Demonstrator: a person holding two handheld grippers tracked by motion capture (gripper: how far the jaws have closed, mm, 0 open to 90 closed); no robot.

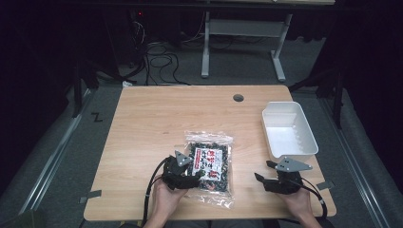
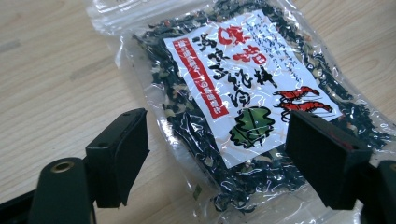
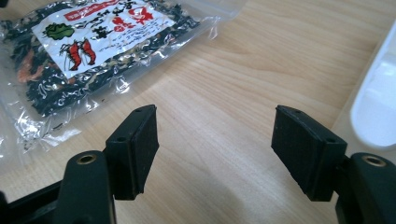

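My left gripper point(image 1: 198, 176) sits at the bag point(image 1: 210, 167), at lower centre of the high view, and this is the relation the next move depends on. The bag lies flat on the table point(image 1: 142, 123), with its long axis running from the top of that frame toward the bottom edge, tilted slightly. The left gripper meets the bag at its lower left side. In the left gripper view the bag point(image 2: 243, 93) stretches from the lower middle of the frame to the upper right, and my two jaws stand apart on either side of its near end; the pads do not press on it, so I hold nothing. My right gripper point(image 1: 262, 176) rests at lower right of the high view, apart from the bag, jaws wide open with bare table between them. In the right gripper view the bag point(image 3: 88, 51) lies in the upper left corner, and the tub point(image 3: 378, 102) shows at the right edge. In the high view the tub point(image 1: 288, 129) stands right of centre, beyond the right gripper. I judge the left hand to be the nearer one for a pick, and the jaws would have to close across the bag's short side or edge.
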